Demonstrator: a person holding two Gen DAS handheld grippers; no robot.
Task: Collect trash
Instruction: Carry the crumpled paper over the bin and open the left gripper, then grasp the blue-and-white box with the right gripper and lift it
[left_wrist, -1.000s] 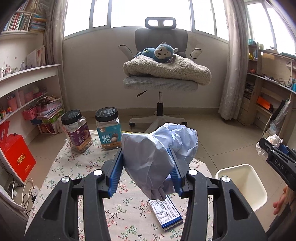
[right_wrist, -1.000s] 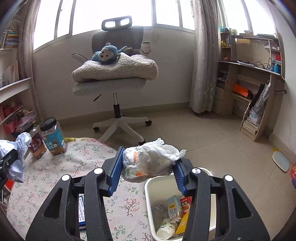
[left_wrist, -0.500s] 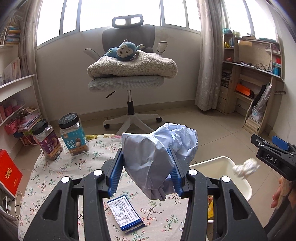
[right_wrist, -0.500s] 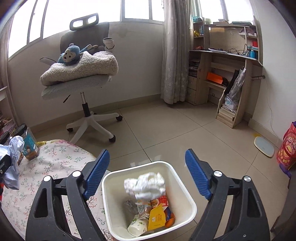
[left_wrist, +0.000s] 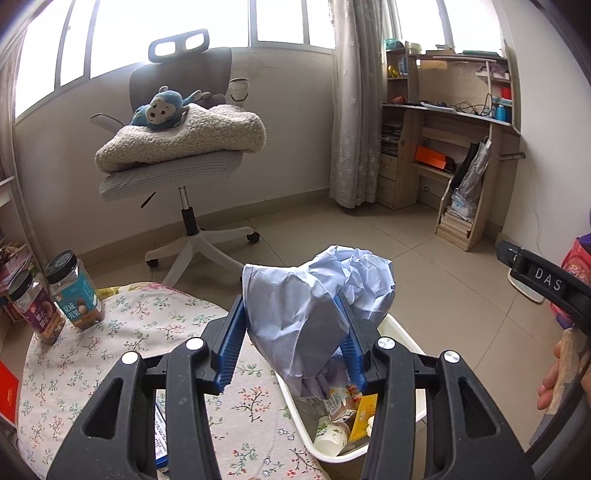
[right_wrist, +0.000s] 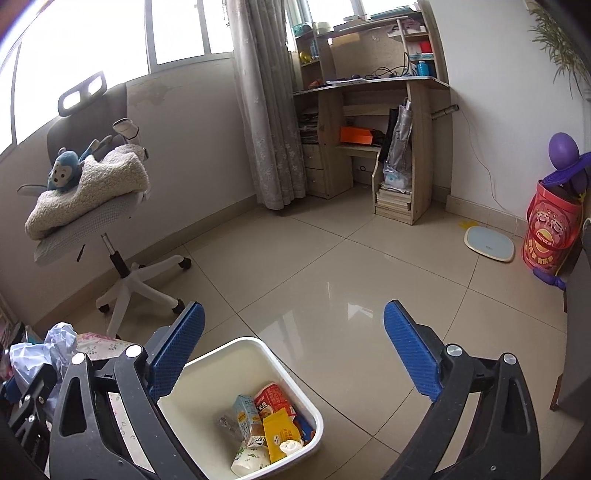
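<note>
On right tool (left_wrist: 546, 284), "DAS" label (white letters), jaws opening.

The left claw (left_wrist: 291, 343) stays clamped while the right claw (right_wrist: 293, 354) is opening wide, nothing between its pads.

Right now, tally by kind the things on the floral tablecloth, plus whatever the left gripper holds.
Clear plastic jars with black lids: 2
Blue and white printed packet: 1
Crumpled pale blue paper wad, clamped in the left gripper: 1
Total: 4
</note>
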